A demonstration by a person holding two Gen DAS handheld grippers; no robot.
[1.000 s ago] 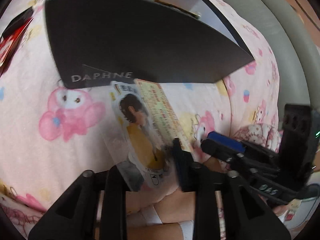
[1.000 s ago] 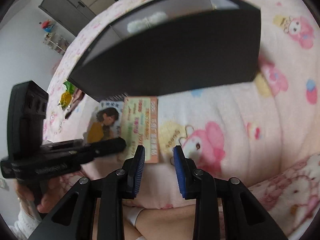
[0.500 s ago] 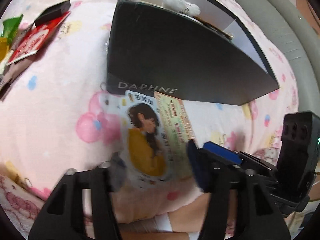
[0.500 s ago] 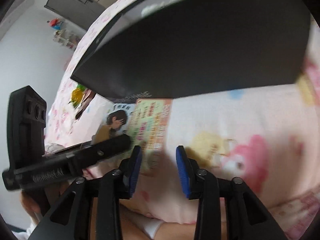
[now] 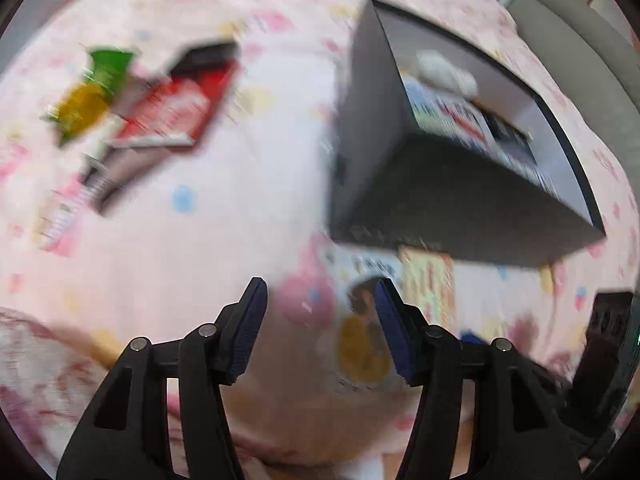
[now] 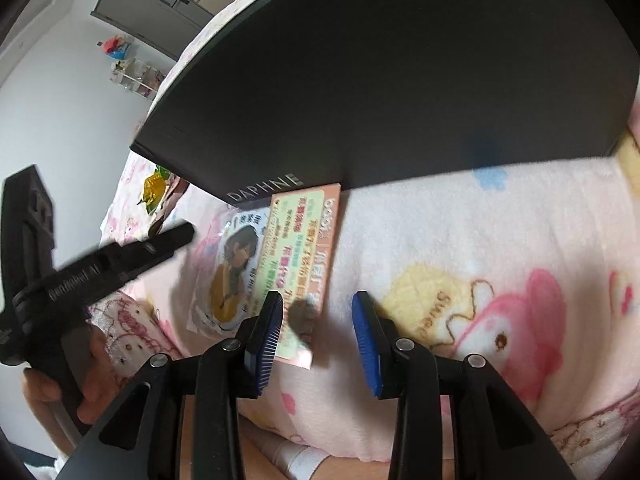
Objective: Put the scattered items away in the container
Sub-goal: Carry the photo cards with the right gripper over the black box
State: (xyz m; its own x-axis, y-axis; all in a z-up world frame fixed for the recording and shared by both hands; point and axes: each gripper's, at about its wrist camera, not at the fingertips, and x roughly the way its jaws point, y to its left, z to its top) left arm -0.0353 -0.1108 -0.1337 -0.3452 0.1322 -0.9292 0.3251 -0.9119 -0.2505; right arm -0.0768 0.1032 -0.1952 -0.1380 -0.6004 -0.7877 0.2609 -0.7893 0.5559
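A black DAPHNE box (image 6: pixel 380 92) stands open on the pink cartoon blanket; in the left wrist view the box (image 5: pixel 452 188) holds a white fluffy item (image 5: pixel 444 70) and printed packets. A clear packet with a girl picture (image 6: pixel 232 276) and a pink printed card (image 6: pixel 304 264) lie flat in front of it. My right gripper (image 6: pixel 318 332) is open and empty, low over the card's near end. My left gripper (image 5: pixel 320 332) is open and empty, raised, left of the girl packet (image 5: pixel 360 336).
Scattered at the far left lie a green and yellow packet (image 5: pixel 92 96), a red packet (image 5: pixel 172 112), a black item (image 5: pixel 208 56) and other wrappers. A grey sofa edge (image 5: pixel 580 80) runs behind the box. The blanket (image 6: pixel 480 240) is soft and uneven.
My left gripper let go of the girl packet, opened, and lifted away swinging left. The packet now lies flat beside the card. My right gripper moved closer and lower toward the card.
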